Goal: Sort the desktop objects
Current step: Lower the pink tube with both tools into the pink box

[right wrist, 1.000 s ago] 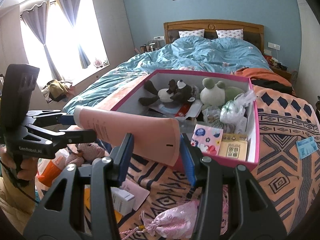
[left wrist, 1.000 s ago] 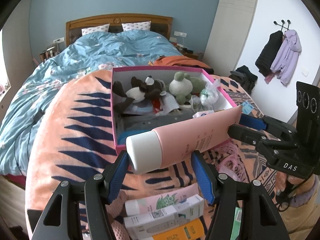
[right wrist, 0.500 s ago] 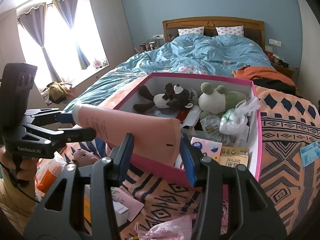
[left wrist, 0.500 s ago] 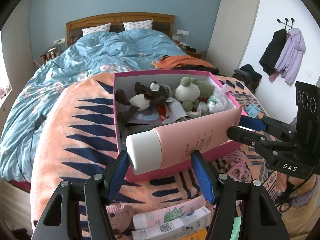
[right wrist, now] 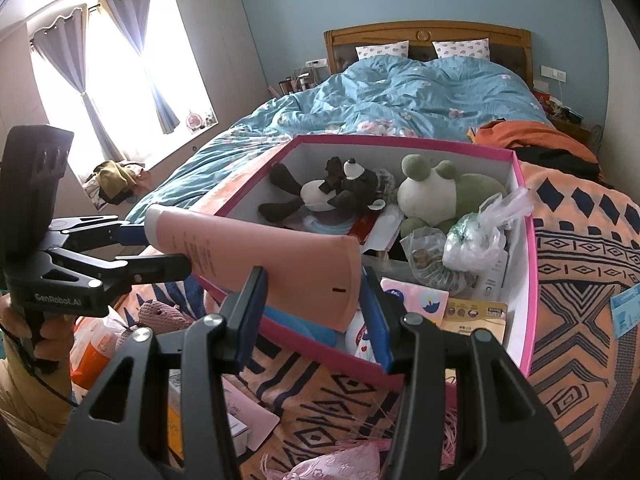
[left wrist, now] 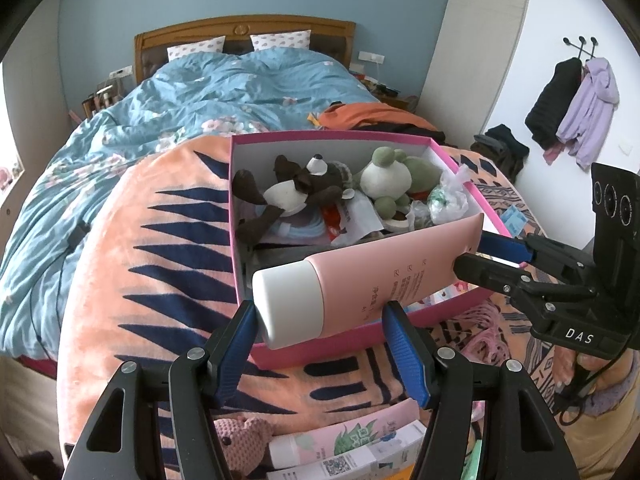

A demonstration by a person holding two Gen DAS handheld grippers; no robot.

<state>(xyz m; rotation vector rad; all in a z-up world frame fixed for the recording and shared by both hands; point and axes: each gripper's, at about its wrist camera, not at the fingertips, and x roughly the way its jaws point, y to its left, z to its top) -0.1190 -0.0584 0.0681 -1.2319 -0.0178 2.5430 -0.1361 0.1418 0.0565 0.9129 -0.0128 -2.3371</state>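
Left gripper (left wrist: 320, 316) and right gripper (right wrist: 312, 300) clamp pink tube (left wrist: 384, 276) — over pink box (left wrist: 352, 344).

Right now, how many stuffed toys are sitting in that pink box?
2. A brown dog lies at the back left of the box; a green frog sits beside it on the right. Others may be buried under the clutter.

White letters "DAS" stand on the black body of the right tool (left wrist: 476, 254) at four o'clock; "GenRobot.AI" stands on the left tool (right wrist: 160, 246) at nine o'clock.
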